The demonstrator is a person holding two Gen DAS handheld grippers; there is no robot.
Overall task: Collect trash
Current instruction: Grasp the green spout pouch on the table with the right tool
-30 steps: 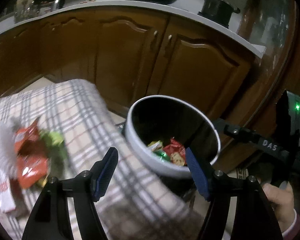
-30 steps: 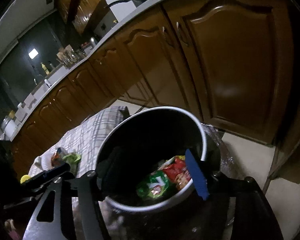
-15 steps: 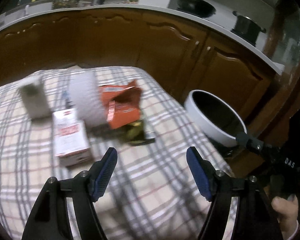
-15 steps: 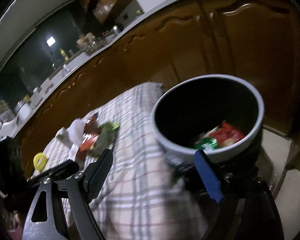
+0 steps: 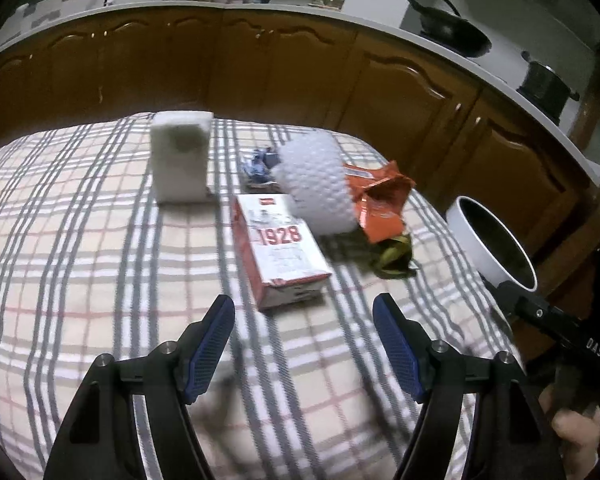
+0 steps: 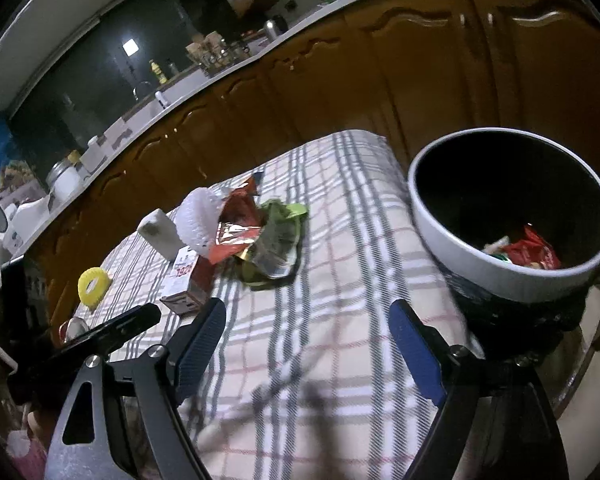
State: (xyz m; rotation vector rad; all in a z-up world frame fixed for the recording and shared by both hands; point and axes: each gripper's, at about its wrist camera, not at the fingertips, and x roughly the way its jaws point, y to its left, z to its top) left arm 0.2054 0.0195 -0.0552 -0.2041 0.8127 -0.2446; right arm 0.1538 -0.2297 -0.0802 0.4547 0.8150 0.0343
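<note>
Both views have swung off the bin toward the litter on the checked surface (image 5: pixel 100 280).
- Bin (image 6: pixel 452 224): beside the surface's edge, wrappers already inside.
- Carton (image 5: pixel 280 248), white mesh sleeve (image 5: pixel 316 184), orange wrapper (image 5: pixel 380 204), green wrapper (image 6: pixel 276 236): clustered, uncollected.
- Left gripper (image 5: pixel 302 350): fingers released, empty.
- Right gripper (image 6: pixel 304 352): fingers released, empty.
Step, judged: returning for another piece. Next move calls for fingers straddling one item.

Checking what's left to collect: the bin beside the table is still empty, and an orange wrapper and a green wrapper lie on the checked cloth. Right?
Not quite: the bin already holds red and green wrappers, as the right wrist view shows. The orange wrapper and green wrapper do lie on the checked cloth.
</note>
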